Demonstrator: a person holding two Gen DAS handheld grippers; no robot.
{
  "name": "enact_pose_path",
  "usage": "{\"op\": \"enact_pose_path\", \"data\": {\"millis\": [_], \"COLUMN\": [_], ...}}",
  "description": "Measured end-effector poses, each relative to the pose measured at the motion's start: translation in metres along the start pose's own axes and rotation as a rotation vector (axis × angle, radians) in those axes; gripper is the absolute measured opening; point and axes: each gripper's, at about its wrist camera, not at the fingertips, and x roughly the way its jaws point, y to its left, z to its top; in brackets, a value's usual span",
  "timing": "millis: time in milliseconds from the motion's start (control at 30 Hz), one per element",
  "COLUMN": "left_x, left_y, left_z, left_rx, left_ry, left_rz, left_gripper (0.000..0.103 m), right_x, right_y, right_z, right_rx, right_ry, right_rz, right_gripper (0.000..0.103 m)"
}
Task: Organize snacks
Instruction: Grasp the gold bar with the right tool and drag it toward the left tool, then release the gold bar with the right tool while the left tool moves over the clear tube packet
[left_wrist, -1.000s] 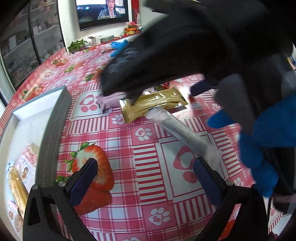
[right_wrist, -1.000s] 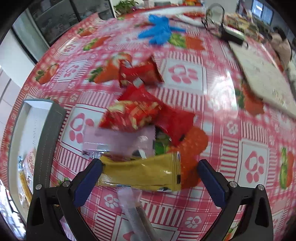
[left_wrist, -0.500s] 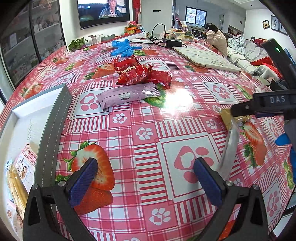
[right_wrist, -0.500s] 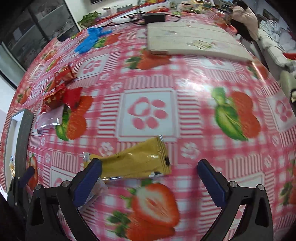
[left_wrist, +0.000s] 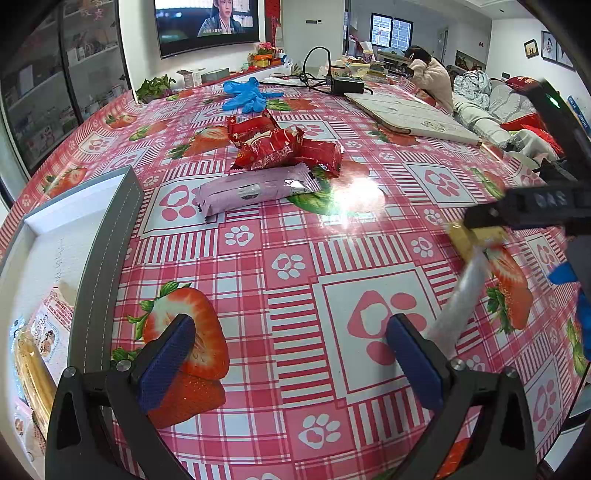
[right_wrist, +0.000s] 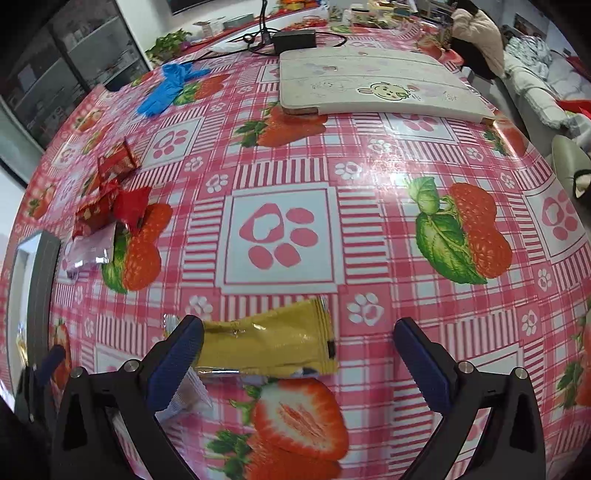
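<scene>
Progress looks early: one snack sits in the tray (left_wrist: 107, 236); purple bar (left_wrist: 255, 190), red packets (left_wrist: 284, 147) and gold packet (right_wrist: 273, 341) remain. Both grippers (left_wrist: 290, 350) (right_wrist: 297, 347) gape, seemingly empty.

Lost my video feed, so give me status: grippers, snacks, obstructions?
Left gripper open, empty, over tablecloth. Right gripper open, gold packet between its fingers, ungripped. Purple packet and red packets loose beside tray. Nothing blocking.
</scene>
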Motion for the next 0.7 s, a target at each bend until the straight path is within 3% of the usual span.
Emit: {"op": "enact_pose_path", "data": {"millis": [167,367,567,700], "left_x": [0.0,0.0,0.0,-0.002], "left_y": [-0.001,-0.001,-0.001,0.0], "left_z": [0.0,0.0,0.0,-0.002], "left_rx": [0.0,0.0,-0.001,-0.005], "left_ry": [0.0,0.0,0.0,0.001], "left_rz": [0.0,0.0,0.0,0.005], "left_gripper": [0.103,0.103,0.103,0.103], "right_x": [-0.018,-0.035,-0.036,-0.023], "right_y": [-0.039,-0.063,-0.044,-0.019], "right_z": [-0.023,-0.05,-0.055,-0.053], "right_rx": [0.062,0.111,0.034,-0.083], "right_ry": [-0.028,-0.05,-0.043,-0.042], "right_rz": [-0.018,0.032,0.085,-0.038], "right_gripper": [0.103,0.103,0.103,0.103]}}
